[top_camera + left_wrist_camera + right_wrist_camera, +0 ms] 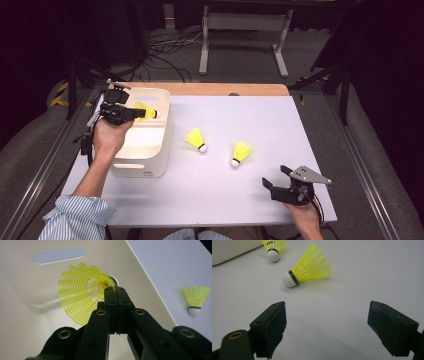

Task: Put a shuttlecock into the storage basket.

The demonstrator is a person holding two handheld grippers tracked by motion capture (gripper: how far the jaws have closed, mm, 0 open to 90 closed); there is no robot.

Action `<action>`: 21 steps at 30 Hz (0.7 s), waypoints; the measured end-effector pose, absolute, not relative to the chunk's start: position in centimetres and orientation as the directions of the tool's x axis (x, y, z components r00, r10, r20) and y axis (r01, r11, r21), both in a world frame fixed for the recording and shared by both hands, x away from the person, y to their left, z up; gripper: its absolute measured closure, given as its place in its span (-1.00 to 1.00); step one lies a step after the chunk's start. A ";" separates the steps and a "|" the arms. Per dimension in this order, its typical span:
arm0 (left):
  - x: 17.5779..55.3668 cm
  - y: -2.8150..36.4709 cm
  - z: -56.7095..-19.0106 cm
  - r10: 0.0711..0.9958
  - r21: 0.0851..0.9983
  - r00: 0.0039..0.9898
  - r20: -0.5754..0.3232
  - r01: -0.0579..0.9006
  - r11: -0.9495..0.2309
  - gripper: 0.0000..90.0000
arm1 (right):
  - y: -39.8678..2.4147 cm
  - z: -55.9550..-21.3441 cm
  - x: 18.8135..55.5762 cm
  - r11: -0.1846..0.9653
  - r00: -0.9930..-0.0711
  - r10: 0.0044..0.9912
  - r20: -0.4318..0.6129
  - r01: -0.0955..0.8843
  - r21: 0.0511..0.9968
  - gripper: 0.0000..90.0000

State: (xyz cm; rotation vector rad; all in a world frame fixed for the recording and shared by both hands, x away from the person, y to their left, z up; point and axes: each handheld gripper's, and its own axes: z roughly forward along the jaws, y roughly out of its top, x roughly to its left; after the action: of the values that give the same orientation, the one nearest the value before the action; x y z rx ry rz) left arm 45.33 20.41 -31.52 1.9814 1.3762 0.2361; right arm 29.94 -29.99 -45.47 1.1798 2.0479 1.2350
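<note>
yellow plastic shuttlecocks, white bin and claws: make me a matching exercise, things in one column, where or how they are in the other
1. left claw
2. right claw
3. white plastic bin
4. yellow plastic shuttlecock nearest the right claw

a. lying on the white table
b. open, holding nothing
c. shut on a yellow shuttlecock
d. at the table's left side

Pairs: 1-c, 2-b, 3-d, 4-a

The counter has a pale lavender-white top with a strip of bare wood along its far edge. Metal rails run along both of its sides. Beyond the counter's far edge, grey carpet floor carries a tangle of black cables and the white legs of a stand. Farther behind the counter the room falls into darkness. Yellow-and-black hazard tape marks the floor off its far left corner.
</note>
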 end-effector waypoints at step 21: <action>47.4 19.0 -34.0 0.892 0.572 0.392 -0.225 0.794 -0.205 0.98 | -29.9 -45.5 30.0 0.227 -0.524 0.851 0.037 0.431 0.873 -0.65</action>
State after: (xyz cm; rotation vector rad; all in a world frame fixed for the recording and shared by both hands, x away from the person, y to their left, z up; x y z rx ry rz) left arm 47.38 19.05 -34.02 2.0344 1.4374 0.2040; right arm 30.00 -29.93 -45.52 1.1769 2.0547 1.2368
